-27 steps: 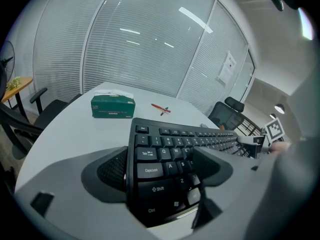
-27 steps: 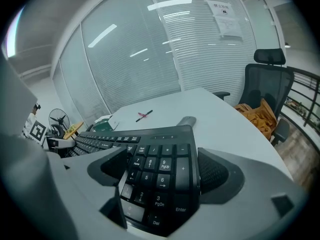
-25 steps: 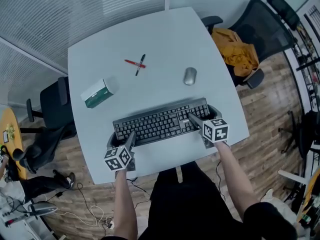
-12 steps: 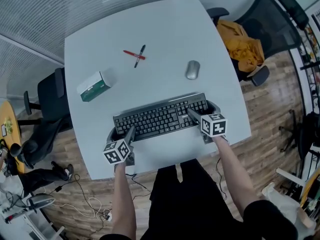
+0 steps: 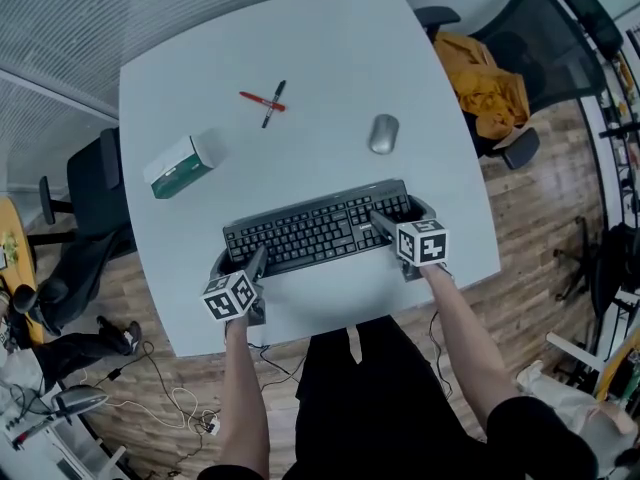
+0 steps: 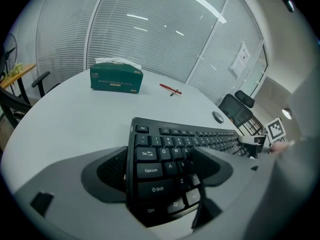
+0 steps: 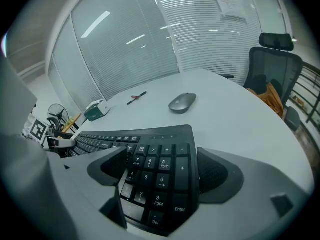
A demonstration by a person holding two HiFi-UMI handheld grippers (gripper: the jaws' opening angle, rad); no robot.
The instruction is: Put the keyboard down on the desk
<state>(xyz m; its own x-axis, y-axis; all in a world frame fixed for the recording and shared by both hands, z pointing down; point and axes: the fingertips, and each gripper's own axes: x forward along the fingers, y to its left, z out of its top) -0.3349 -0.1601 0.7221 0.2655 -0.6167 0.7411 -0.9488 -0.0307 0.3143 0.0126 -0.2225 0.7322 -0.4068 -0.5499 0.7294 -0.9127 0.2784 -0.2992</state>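
Two grippers hold the keyboard [image 5: 315,230] by its ends. The left gripper [image 5: 243,261] has its jaws closed across the Tab-and-Shift end, and the right gripper [image 5: 403,214] has its jaws closed across the number-pad end. Both bare forearms reach forward from the body, the right one angled slightly inward. The keyboard spans level between the grippers at the near part of the desk [image 5: 330,68]; contact with the desk cannot be confirmed. A mouse [image 5: 383,134] lies beyond the right gripper, a tissue box [image 5: 178,165] beyond the left.

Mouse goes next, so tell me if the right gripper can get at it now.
Probably not yet: the right gripper is shut on the keyboard. Nothing stands between it and the mouse.
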